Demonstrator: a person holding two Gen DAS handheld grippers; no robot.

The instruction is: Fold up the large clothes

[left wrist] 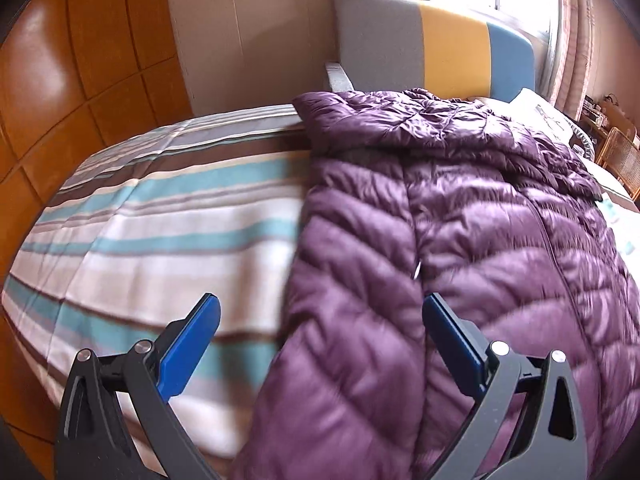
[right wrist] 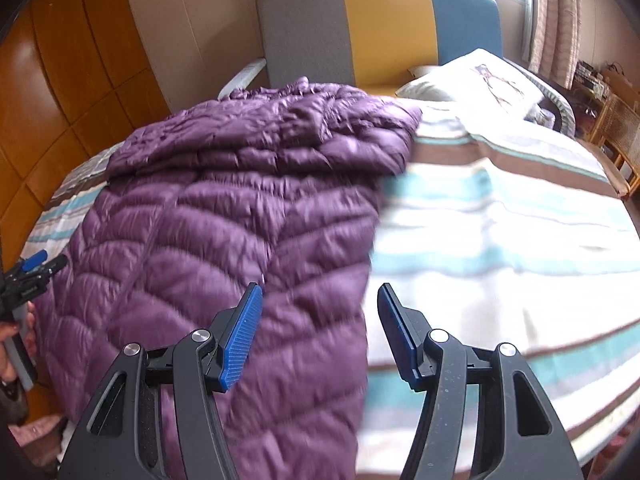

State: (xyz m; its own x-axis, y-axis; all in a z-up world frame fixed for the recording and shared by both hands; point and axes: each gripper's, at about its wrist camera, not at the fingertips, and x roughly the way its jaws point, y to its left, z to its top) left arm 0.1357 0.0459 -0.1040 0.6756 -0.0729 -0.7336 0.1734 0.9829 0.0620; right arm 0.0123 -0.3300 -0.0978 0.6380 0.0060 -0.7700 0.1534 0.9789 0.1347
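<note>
Purple down jacket (left wrist: 460, 220) lies lengthwise on the striped bedspread (left wrist: 140, 220), hood toward the headboard (left wrist: 420, 48). Left gripper (left wrist: 320, 320) hangs spread over the jacket's left edge; right gripper (right wrist: 320, 312) is likewise spread above its right edge, holding nothing. The slick, puffy shell could slide out of a shallow pinch, or the blurred edge may, I think, drag bedspread along too.

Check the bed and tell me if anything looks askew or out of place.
Nothing is damaged or spilled. The purple puffer coat lies lengthwise on the striped bedspread, with its top end bunched and rumpled near the headboard. Both grippers are open and hold nothing.
</note>
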